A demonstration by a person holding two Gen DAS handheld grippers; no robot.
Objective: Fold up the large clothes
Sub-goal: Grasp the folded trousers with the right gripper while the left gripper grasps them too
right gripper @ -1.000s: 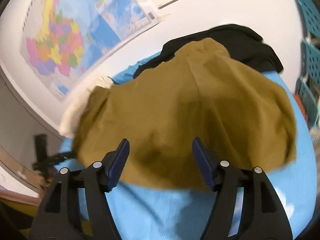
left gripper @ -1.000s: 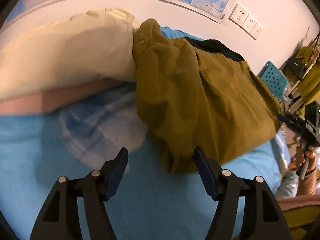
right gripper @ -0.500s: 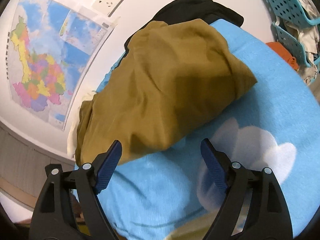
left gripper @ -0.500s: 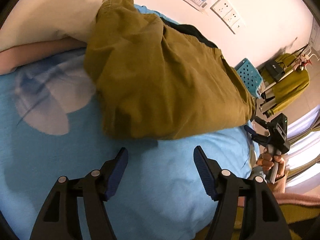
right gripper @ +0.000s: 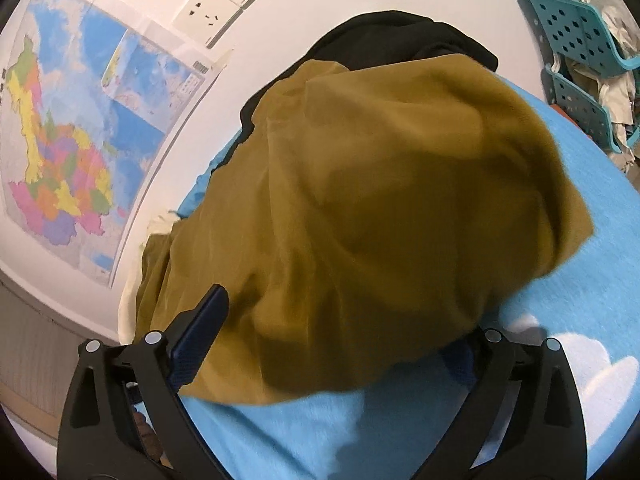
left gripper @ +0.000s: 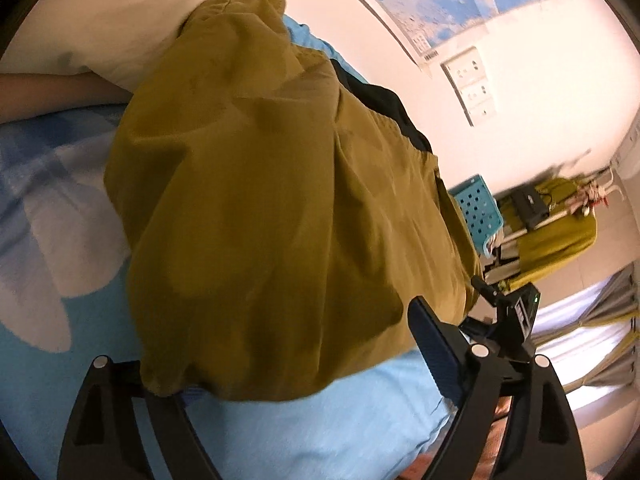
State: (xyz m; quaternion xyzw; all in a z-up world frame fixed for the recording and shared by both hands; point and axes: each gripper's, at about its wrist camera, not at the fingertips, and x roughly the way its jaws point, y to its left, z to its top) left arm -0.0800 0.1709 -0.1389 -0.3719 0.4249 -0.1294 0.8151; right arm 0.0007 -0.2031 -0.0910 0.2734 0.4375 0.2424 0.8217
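Note:
An olive-brown garment [left gripper: 280,200] lies bunched on the blue bed sheet [left gripper: 320,432]. In the left wrist view my left gripper [left gripper: 308,368] straddles the garment's near edge. Its jaws are opening; the left finger is covered by the hem and the right finger [left gripper: 432,344] stands bare beside the cloth. In the right wrist view the same garment [right gripper: 380,200] fills the middle. My right gripper [right gripper: 332,344] is also opening around the near edge, its left finger [right gripper: 200,340] on top of the cloth and its right finger half under it. Neither gripper's pads press on the cloth.
A black garment [right gripper: 400,40] lies behind the olive one by the wall. A cream pillow [left gripper: 100,20] sits at the bed's head. Teal perforated baskets [right gripper: 580,40] stand past the bed's end. A map [right gripper: 60,140] and wall sockets [right gripper: 224,0] hang on the white wall.
Both grippers have come down and forward to the garment's near edge, rolling as they went. Their jaws have widened, and the cloth's hem now lies between each pair of fingers.

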